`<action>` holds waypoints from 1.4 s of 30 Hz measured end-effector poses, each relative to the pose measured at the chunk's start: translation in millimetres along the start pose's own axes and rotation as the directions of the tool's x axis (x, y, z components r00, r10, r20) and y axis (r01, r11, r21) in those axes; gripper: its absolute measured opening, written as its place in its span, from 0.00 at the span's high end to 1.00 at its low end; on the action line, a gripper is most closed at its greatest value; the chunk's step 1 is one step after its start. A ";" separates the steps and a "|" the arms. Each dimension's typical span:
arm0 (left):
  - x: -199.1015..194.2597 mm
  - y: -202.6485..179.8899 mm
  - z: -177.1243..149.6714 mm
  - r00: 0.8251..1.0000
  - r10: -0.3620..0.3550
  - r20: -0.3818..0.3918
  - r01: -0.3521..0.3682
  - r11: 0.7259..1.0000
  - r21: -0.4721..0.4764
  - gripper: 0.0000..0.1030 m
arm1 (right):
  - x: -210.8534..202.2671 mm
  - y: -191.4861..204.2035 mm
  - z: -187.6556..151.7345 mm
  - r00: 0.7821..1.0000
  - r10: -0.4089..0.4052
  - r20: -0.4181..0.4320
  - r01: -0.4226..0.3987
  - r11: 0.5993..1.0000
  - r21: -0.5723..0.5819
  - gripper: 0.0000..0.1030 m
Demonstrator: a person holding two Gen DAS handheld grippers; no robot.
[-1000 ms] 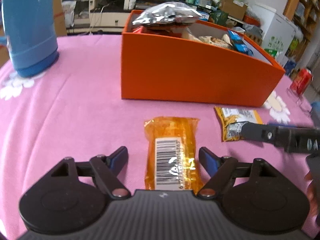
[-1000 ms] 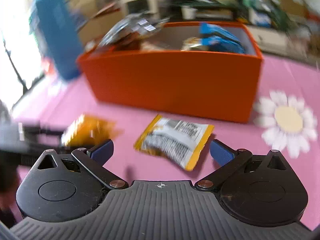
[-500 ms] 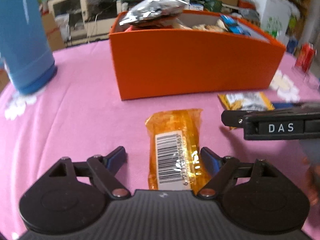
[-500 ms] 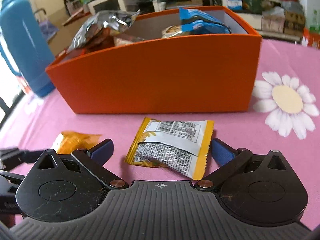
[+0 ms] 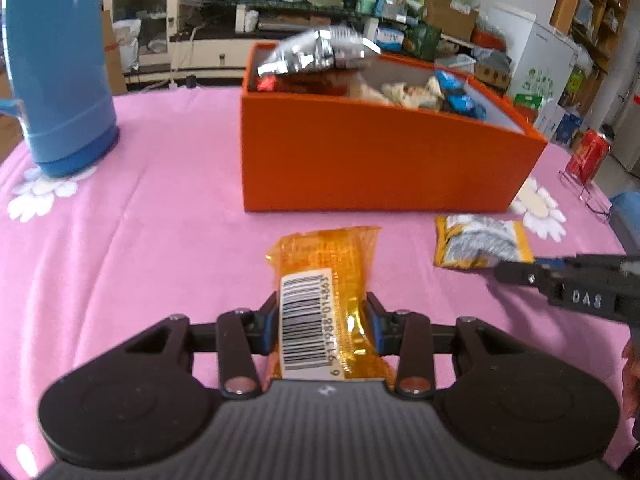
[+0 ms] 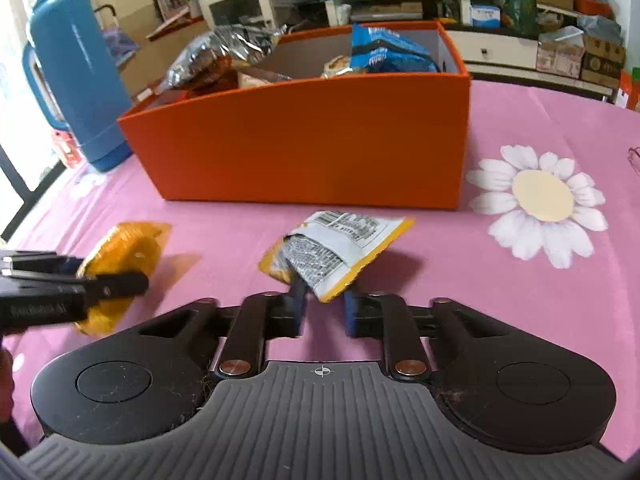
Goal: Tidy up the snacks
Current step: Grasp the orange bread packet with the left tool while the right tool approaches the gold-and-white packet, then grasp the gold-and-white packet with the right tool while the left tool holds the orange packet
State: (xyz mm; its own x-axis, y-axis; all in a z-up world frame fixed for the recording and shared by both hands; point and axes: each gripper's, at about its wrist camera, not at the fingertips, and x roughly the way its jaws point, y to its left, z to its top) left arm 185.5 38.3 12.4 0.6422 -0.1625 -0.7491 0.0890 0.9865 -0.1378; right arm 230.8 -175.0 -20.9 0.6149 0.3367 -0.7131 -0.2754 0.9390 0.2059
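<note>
An orange wrapped snack with a barcode label [image 5: 324, 256] lies on the pink tablecloth, and my left gripper [image 5: 323, 320] is shut on its near half. My right gripper [image 6: 323, 296] is shut on the near corner of a yellow-and-white snack packet [image 6: 340, 240], which tilts up off the cloth over its shadow. Behind both stands the orange box [image 5: 380, 160], holding a silver bag, blue packets and other snacks. From the right wrist, the left gripper [image 6: 120, 280] and its orange snack [image 6: 120, 244] sit at the left. The left wrist view shows the right gripper [image 5: 516, 274] at the yellow packet [image 5: 480, 242].
A tall blue thermos [image 5: 60, 80] stands at the table's far left. A red can [image 5: 590, 154] and a wire object sit past the box on the right. White daisies [image 6: 540, 200] are printed on the cloth. Shelves and boxes crowd the room beyond.
Both grippers went from open to shut, the left on the orange snack, the right on the yellow packet. The yellow packet's near end has lifted.
</note>
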 end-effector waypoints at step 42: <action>11.1 -5.4 -12.5 0.999 0.049 -0.017 -0.048 0.995 0.086 0.61 | 7.2 23.6 2.8 1.000 0.015 -0.012 -0.017 0.994 -0.104 0.66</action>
State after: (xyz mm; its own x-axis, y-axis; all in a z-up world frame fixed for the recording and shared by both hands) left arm 182.7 30.9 -3.2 0.6326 -0.1141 -0.7661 0.1236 0.9913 -0.0456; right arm 230.8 -150.2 -19.4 0.6014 0.3501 -0.7182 -0.3609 0.9210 0.1467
